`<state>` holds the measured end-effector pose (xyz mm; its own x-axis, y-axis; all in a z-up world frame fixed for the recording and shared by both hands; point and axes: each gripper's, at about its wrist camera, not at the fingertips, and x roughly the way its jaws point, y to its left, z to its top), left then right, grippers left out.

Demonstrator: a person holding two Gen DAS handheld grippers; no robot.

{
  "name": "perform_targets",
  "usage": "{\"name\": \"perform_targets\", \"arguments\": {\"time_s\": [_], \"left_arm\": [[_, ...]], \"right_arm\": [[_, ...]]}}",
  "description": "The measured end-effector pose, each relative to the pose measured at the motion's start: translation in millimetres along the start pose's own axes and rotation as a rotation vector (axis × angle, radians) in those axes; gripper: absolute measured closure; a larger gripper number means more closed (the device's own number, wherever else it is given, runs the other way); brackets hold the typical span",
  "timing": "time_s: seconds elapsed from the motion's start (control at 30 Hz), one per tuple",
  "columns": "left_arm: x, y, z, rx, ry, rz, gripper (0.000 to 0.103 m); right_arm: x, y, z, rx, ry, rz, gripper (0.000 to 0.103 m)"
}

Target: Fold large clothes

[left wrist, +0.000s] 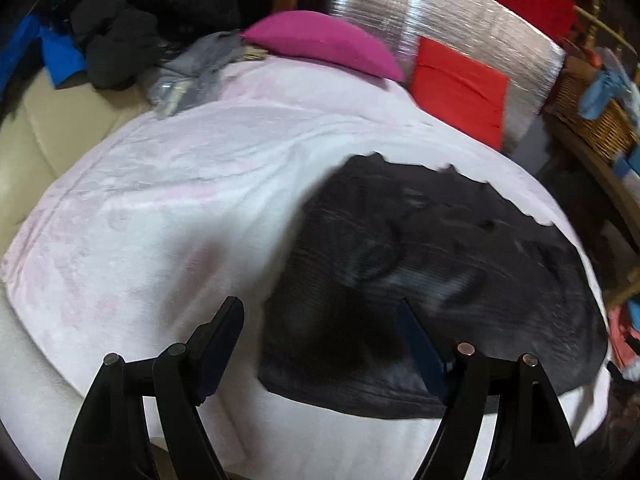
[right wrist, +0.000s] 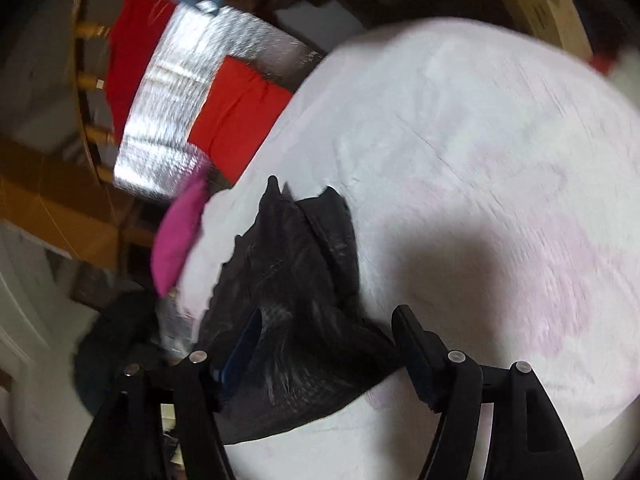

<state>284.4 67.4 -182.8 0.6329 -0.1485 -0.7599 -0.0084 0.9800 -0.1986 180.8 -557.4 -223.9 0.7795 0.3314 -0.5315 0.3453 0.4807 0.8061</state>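
Black, soft fabric is what the task turns on: the dark garment [left wrist: 432, 280] is lying limp and partly folded on the pale pink blanket [left wrist: 160, 208] covering the bed, filling the lower right of the left wrist view and running from the centre to the lower left of the right wrist view [right wrist: 296, 300]. It is looking light, floppy and a little slick, so I judge it is going to sag and slide unless pinched at a hem or corner, through both layers. Left tongs [left wrist: 320, 320] are standing wide and gripping nothing, with the cloth's near edge lying between and beyond the tips. Right tongs [right wrist: 328, 320] are also gaping, the garment spreading between them without being visibly pinched.
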Motion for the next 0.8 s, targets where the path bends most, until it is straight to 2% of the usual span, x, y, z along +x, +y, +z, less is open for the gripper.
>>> {"name": "perform_targets", "arguments": {"time_s": [0.1, 0.23, 0.4, 0.53, 0.63, 0.67, 0.8], "left_arm": [[17.7, -3.2, -3.6, 0.001, 0.065, 0.029, 0.023], [40.0, 7.5, -5.9, -0.094, 0.150, 0.019, 0.019], [48.0, 28.9, -5.9, -0.250, 0.227, -0.096, 0.018], [45.1, 46.6, 9.5, -0.308, 0.255, -0.186, 0.018], [39.6, 57.9, 27.3, -0.315, 0.221, -0.251, 0.018], [44.1, 61.2, 33.9, -0.301, 0.231, -0.294, 0.017], [77.2, 67.0, 43.1, -0.283, 0.350, -0.415, 0.017]], "right_arm": [[0.9, -11.0, -2.4, 0.038, 0.024, 0.019, 0.028], [19.6, -24.9, -4.2, 0.098, 0.104, 0.038, 0.028], [41.9, -24.5, -2.3, 0.114, 0.142, 0.077, 0.026], [52.3, -22.6, 4.3, 0.112, 0.144, 0.097, 0.024], [53.5, -15.1, 14.9, 0.053, 0.140, 0.113, 0.021], [53.0, -13.1, 17.4, 0.032, 0.140, 0.104, 0.021], [65.1, -7.4, 22.6, -0.034, 0.185, 0.087, 0.018]]}}
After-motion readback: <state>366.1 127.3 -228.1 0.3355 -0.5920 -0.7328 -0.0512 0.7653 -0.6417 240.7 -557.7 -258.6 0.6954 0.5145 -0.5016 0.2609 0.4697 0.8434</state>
